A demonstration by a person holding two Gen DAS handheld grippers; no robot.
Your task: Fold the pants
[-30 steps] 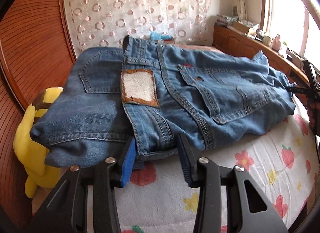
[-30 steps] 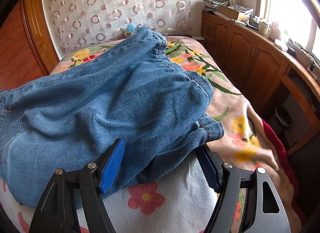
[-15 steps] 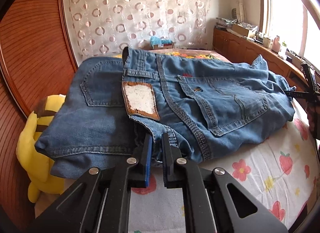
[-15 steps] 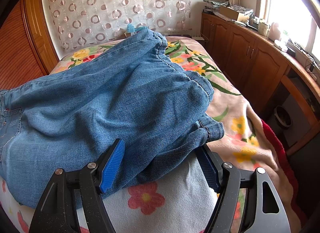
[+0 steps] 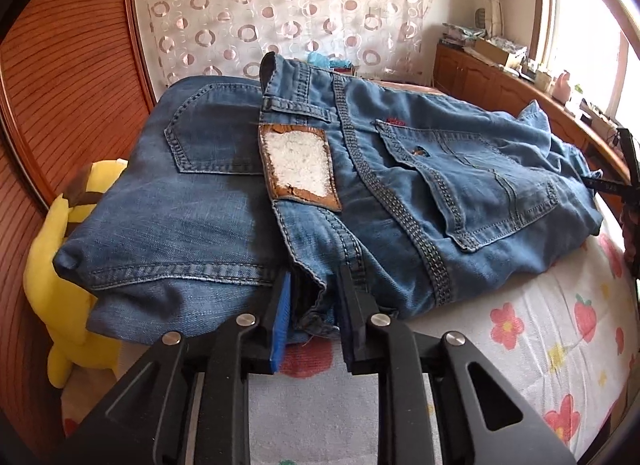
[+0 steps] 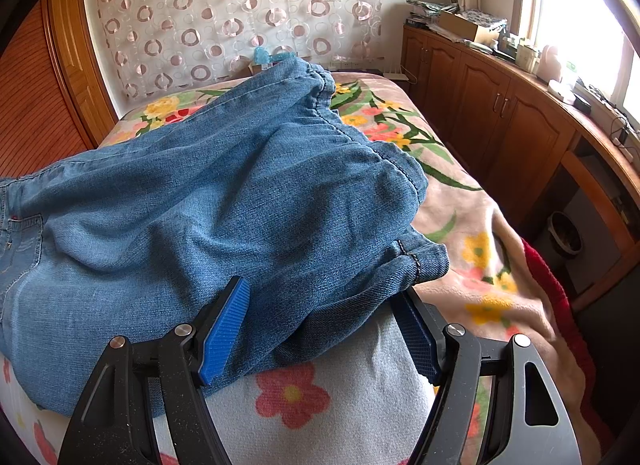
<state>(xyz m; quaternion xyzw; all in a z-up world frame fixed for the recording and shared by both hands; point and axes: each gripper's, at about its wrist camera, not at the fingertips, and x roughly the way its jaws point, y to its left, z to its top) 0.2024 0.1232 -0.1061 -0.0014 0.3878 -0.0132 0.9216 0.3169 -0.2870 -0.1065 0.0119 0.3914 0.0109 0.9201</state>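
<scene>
Now at the grabbing step, with no new fold begun. Lying across the bed (image 5: 540, 325): the pants (image 5: 400, 185), back side up, pockets and patch showing, waist end near the yellow toy (image 5: 52, 285) at the bed's edge, leg end off to the other side. Set narrow around a bunched bit of the waist edge: the left gripper (image 5: 312, 317), jaws just now opening a little, cloth between them. Hard to tell if squeezing or only sitting close on both sides. Standing wide over the leg hem: the right gripper (image 6: 320, 325), one pad on top of the cloth, the other beside the hem corner, not pinching yet. Next, probably: close both on the near edge, get a firm hold through all the layers, then lift together and carry the edge over. Best to keep both ends level, or else a crooked, lumpy fold.
</scene>
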